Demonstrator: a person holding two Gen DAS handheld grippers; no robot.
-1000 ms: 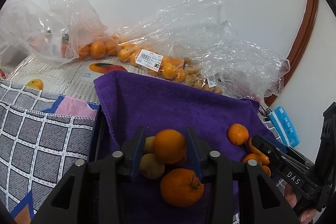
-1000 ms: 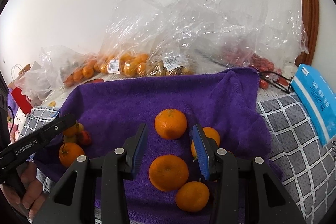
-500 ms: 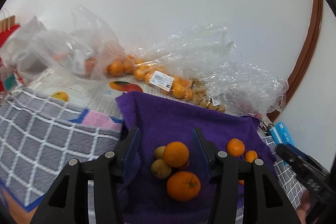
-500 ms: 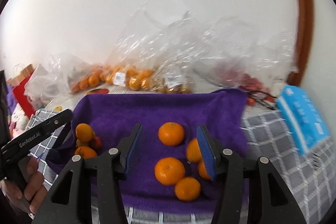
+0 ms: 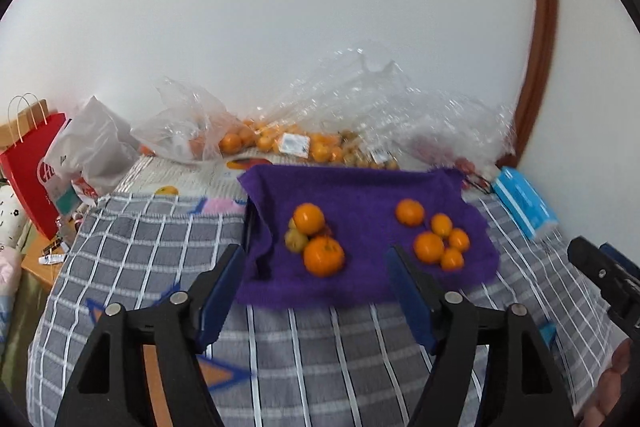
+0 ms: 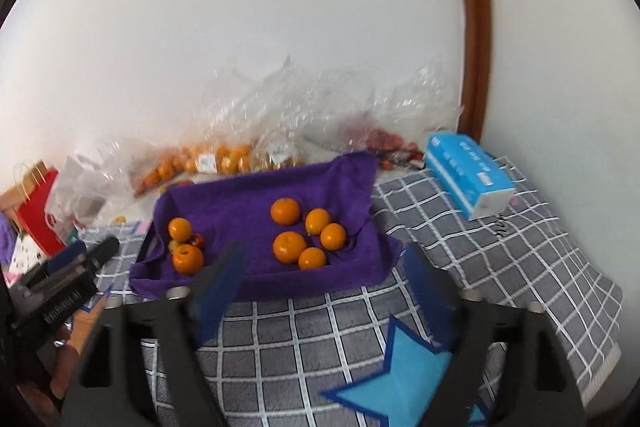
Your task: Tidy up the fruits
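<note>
A purple towel (image 5: 360, 195) (image 6: 248, 199) covers a tray on the grey checked bedcover. On its left lies a small pile of two oranges (image 5: 323, 255) (image 6: 187, 259), a yellowish fruit (image 5: 295, 239) and a red fruit (image 6: 197, 240). On its right lie several oranges (image 5: 429, 247) (image 6: 289, 247). My left gripper (image 5: 316, 267) is open and empty, held back from the towel's near edge. My right gripper (image 6: 326, 263) is open and empty, also back from the towel.
Clear plastic bags of oranges (image 5: 280, 143) (image 6: 216, 159) lie along the white wall behind the towel. A blue tissue pack (image 5: 524, 203) (image 6: 468, 183) lies at the right. A red paper bag (image 5: 28, 167) and a grey bag (image 5: 92, 147) stand at the left.
Both grippers have pulled back and up from the towel, so the fruit now looks smaller and farther away. The left gripper, earlier around the top orange of the pile, is now empty.
</note>
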